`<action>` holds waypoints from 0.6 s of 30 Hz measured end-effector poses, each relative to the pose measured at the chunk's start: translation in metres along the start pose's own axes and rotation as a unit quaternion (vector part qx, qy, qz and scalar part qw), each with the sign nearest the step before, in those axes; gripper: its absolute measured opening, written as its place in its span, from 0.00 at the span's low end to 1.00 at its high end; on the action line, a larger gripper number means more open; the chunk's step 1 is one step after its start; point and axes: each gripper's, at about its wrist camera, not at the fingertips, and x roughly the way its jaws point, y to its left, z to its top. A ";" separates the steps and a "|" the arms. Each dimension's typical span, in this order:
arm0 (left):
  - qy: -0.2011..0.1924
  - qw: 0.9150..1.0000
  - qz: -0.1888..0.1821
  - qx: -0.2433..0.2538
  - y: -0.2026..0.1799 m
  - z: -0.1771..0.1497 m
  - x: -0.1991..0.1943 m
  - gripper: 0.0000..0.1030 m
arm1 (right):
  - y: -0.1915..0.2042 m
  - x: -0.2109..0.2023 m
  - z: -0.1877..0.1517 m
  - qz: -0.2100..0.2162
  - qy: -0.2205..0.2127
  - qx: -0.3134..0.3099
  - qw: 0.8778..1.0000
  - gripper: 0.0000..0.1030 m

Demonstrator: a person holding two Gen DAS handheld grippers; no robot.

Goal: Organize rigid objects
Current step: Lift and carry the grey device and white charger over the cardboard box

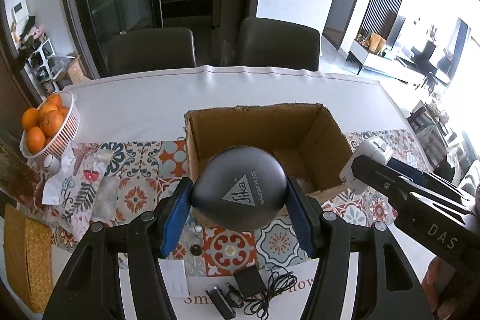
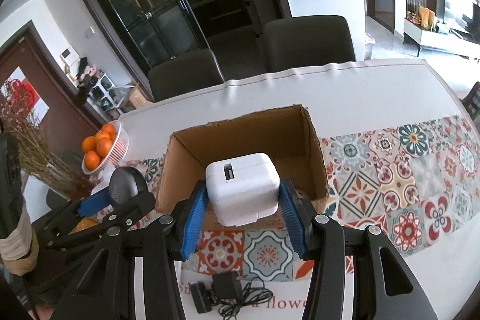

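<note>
Left wrist view: the left claw pinches a dark grey teardrop-shaped object between its blue pads, held above the table at the near wall of an open cardboard box. The object carries a triangular "Sika" logo and the line "BUILDING TRUST". The box stands on a patterned tile runner; its top is open, with a ragged far rim, and part of its floor shows bare. Behind the box, plain white table surface runs to the far edge, where two dark chairs stand. A white basket of oranges sits near the left table edge, well apart from the box. On the near strip lie a black adapter with coiled cable and a small black device, over partly covered printed lettering. The right claw pinches a white cube-shaped charger over the near wall of the same box; its body reads "DAS" in the left wrist view. Right of the box, the runner lies uncovered.
</note>
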 end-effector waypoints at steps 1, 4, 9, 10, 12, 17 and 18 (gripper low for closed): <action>0.002 1.000 0.001 0.001 0.000 0.002 0.001 0.59 | 0.000 0.001 0.002 0.001 0.002 0.000 1.000 0.48; 0.007 1.000 0.001 0.003 0.001 0.009 0.006 0.59 | 0.001 0.007 0.008 0.003 0.009 -0.001 1.000 0.48; 0.021 1.000 0.002 0.002 0.005 0.019 0.018 0.59 | 0.002 0.019 0.018 0.002 0.023 -0.006 1.000 0.48; 0.023 1.000 0.002 0.003 0.005 0.021 0.019 0.59 | 0.003 0.020 0.019 0.001 0.025 -0.007 1.000 0.48; 0.029 1.000 0.004 0.004 0.006 0.026 0.024 0.59 | 0.003 0.025 0.024 -0.002 0.030 -0.011 0.999 0.48; 0.056 0.998 0.007 0.009 0.005 0.037 0.041 0.59 | 0.002 0.036 0.032 -0.009 0.040 -0.011 0.999 0.48; 0.062 0.998 0.008 0.011 0.005 0.040 0.045 0.59 | 0.001 0.038 0.034 -0.011 0.044 -0.011 0.999 0.48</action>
